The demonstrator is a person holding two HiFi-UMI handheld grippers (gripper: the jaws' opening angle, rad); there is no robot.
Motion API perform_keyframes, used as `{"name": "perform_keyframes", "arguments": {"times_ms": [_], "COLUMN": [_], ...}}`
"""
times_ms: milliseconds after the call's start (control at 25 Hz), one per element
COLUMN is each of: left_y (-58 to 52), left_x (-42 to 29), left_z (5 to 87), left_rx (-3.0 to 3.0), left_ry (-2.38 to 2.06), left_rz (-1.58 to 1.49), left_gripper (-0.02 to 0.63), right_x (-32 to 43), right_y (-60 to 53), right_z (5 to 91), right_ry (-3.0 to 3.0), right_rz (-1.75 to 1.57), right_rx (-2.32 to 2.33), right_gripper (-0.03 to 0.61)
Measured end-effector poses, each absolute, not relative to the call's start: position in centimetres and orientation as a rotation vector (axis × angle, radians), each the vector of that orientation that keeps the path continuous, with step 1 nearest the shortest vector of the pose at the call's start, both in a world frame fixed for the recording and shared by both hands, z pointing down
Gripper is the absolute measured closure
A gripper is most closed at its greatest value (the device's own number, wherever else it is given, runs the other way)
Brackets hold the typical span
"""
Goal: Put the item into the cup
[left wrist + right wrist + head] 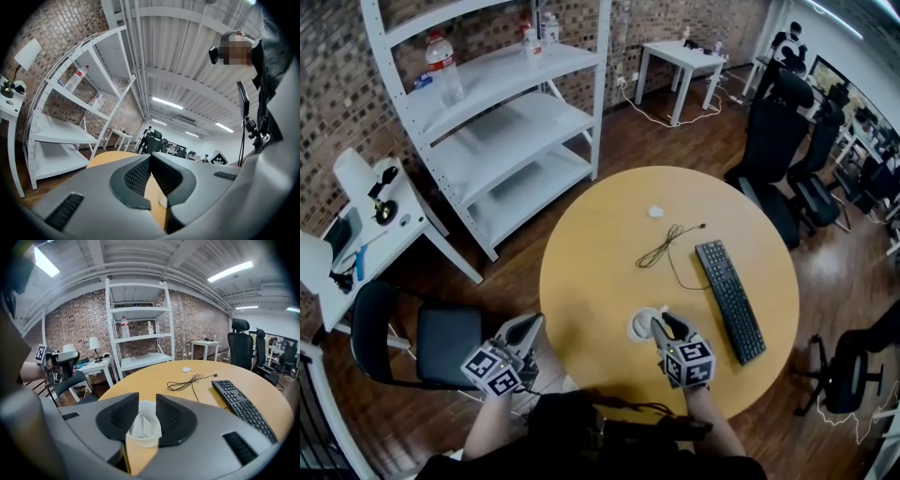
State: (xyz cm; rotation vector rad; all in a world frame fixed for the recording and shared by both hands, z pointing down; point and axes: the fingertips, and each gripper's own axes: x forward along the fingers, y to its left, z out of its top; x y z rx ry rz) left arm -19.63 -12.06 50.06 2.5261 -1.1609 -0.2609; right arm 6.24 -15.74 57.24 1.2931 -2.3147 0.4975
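Observation:
A white cup (644, 325) stands on the round wooden table (600, 272) near its front edge. My right gripper (664, 326) hangs just over the cup. In the right gripper view the cup (143, 442) sits in the gap between the jaws of the right gripper (146, 402), and a white folded item (143, 424) lies inside it. The pads stand apart and touch neither one. My left gripper (525, 330) is off the table's left edge, above the floor. Its jaws meet at the tips in the left gripper view (150, 157), with nothing between them.
A black keyboard (729, 300) lies to the right of the cup, with a coiled black cable (661, 246) and a small white object (655, 212) farther back. A black chair (422, 342) stands to the left, white shelving (502, 122) behind it, and office chairs (778, 141) at the right.

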Motion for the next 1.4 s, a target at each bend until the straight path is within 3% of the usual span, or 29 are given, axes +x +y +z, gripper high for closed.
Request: {"name": "perform_keyframes", "arguments": {"times_ms": [680, 800, 920, 1400], "left_y": [-13.2, -12.9, -12.5, -11.8], "left_x": [-11.4, -10.2, -9.4, -8.6], "left_z": [48.0, 47.9, 47.8, 47.9], "left_rx": [2.669, 2.681, 2.692, 2.7], "left_ry": [-0.984, -0.957, -0.939, -0.938], "left_rz": [-0.221, -0.215, -0.201, -0.176], "left_gripper": [0.618, 0.618, 0.618, 0.618], "right_x": [23.8, 25.9, 27.4, 28.3], "right_y": [-8.8, -7.0, -5.4, -4.3], "right_z": [50.6, 50.5, 50.4, 51.3], "right_ry": [-2.322, -2.284, -2.254, -2.27], "right_rz": [0.445, 0.413, 0.378, 0.376], "right_rx": [1.856, 1.953, 2.042, 2.068], "right_gripper": [0.459, 0.488, 0.568, 0.569]}}
